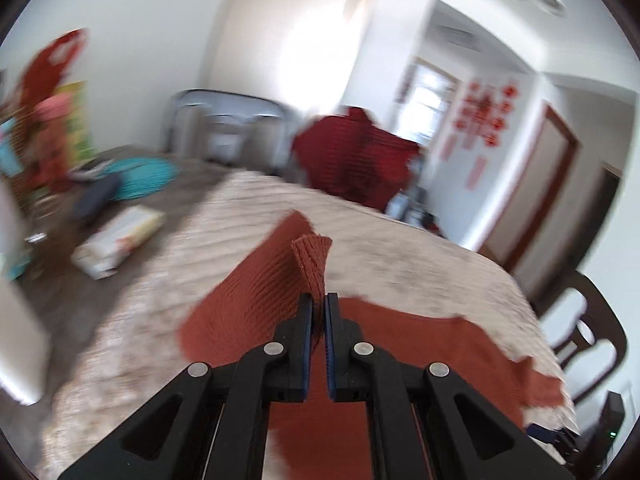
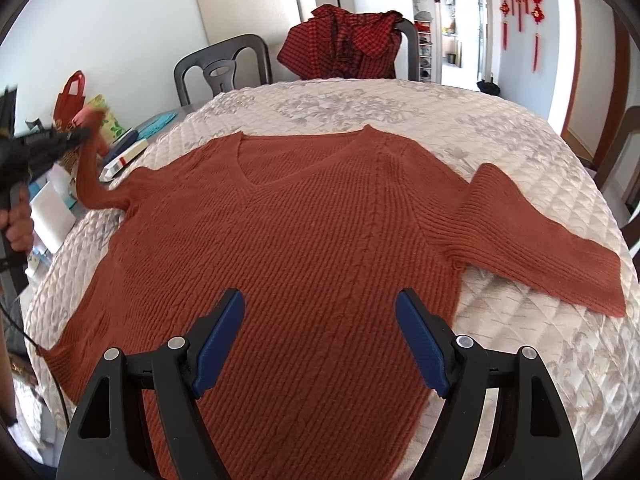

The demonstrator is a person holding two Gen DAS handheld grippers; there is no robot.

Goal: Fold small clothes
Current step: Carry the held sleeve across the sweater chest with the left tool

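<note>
A rust-orange knit V-neck sweater point(image 2: 304, 232) lies face up on the quilted table cover point(image 2: 500, 136), its right sleeve point(image 2: 536, 240) spread flat. My left gripper point(image 1: 319, 300) is shut on the ribbed cuff of the left sleeve point(image 1: 312, 260), which stands up between its blue pads. In the right wrist view the left gripper point(image 2: 82, 134) shows at the far left edge, holding that sleeve point(image 2: 90, 184) lifted off the table. My right gripper point(image 2: 320, 304) hovers open over the sweater's lower body with nothing between its fingers.
A dark chair point(image 2: 224, 68) stands at the table's far side, and another chair bears a red checked garment point(image 2: 344, 44). Bags, boxes and a teal cloth point(image 2: 160, 124) crowd the table's left part. A person's hand point(image 2: 18, 220) grips the left tool's handle.
</note>
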